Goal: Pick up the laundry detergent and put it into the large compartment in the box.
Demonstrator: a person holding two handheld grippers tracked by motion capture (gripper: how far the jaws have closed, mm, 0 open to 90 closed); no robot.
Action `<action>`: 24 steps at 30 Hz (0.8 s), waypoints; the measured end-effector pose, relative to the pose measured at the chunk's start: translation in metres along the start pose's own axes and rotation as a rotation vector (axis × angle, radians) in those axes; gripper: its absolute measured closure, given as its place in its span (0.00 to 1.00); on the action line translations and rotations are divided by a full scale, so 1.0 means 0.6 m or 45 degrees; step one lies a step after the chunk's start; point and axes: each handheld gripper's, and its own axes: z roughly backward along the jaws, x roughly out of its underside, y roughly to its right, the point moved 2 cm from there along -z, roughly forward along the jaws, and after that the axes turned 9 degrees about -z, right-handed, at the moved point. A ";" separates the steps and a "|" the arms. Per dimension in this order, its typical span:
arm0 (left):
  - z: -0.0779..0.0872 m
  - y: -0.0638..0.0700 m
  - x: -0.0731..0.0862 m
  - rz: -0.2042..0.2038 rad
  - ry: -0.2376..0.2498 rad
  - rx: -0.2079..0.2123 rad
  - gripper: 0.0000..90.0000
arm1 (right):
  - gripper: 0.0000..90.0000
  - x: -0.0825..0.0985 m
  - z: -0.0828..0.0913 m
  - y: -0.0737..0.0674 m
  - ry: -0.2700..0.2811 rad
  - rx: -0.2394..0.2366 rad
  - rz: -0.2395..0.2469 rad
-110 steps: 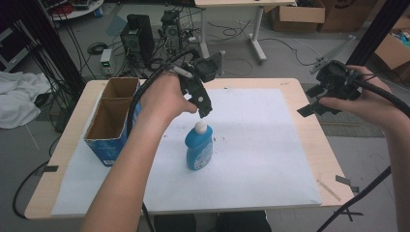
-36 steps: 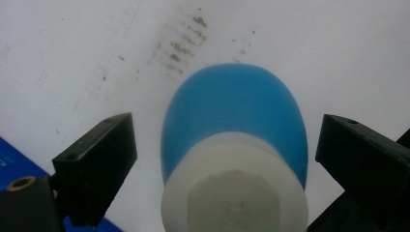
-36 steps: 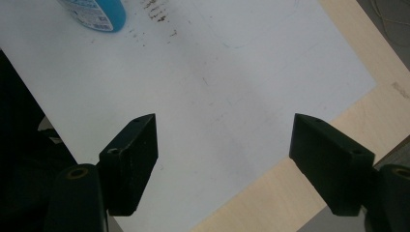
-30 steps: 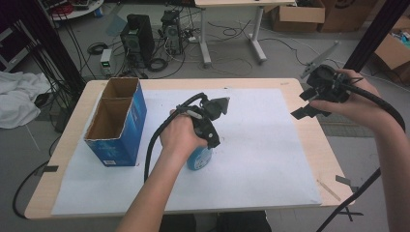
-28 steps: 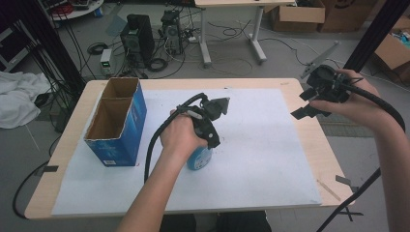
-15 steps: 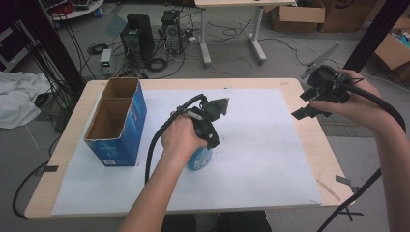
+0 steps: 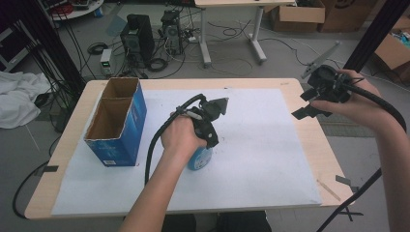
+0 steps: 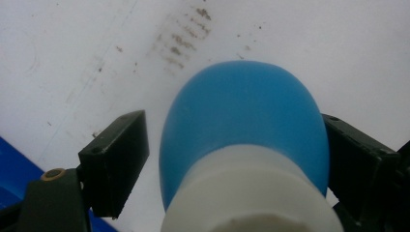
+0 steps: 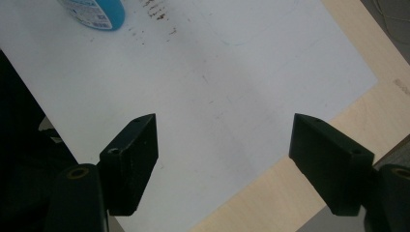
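Observation:
A blue bottle (image 7: 199, 160) with a white cap (image 8: 251, 193) stands upright on the white sheet (image 7: 261, 150) near the table's middle. My left gripper (image 7: 207, 144) points down over it, and in the left gripper view the open gripper (image 8: 236, 145) straddles the bottle's blue shoulder (image 8: 241, 111). A gap shows beside the left jaw, and the right jaw sits close against the bottle. My right gripper (image 7: 309, 104) hangs in the air above the table's right edge, open (image 9: 225, 145) and holding nothing. The bottle's base (image 9: 94, 12) appears far off in the right gripper view.
An open blue cardboard box (image 7: 118, 121) with two compartments stands at the left of the wooden table (image 7: 314, 154). The left gripper's black cable (image 7: 154, 145) loops beside the forearm. Brown smudges (image 8: 179, 41) mark the sheet beyond the bottle.
My left gripper has come down from above the cap and now sits with its jaws either side of the bottle. In the last second both grippers have barely moved.

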 end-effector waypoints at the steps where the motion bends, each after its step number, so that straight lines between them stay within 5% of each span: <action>1: 0.000 0.000 0.000 0.001 0.003 0.002 0.20 | 0.29 0.000 0.001 0.000 0.000 0.000 0.000; 24: -0.004 -0.004 0.004 0.021 0.008 0.011 0.27 | 0.29 -0.007 0.004 -0.001 0.002 0.002 0.006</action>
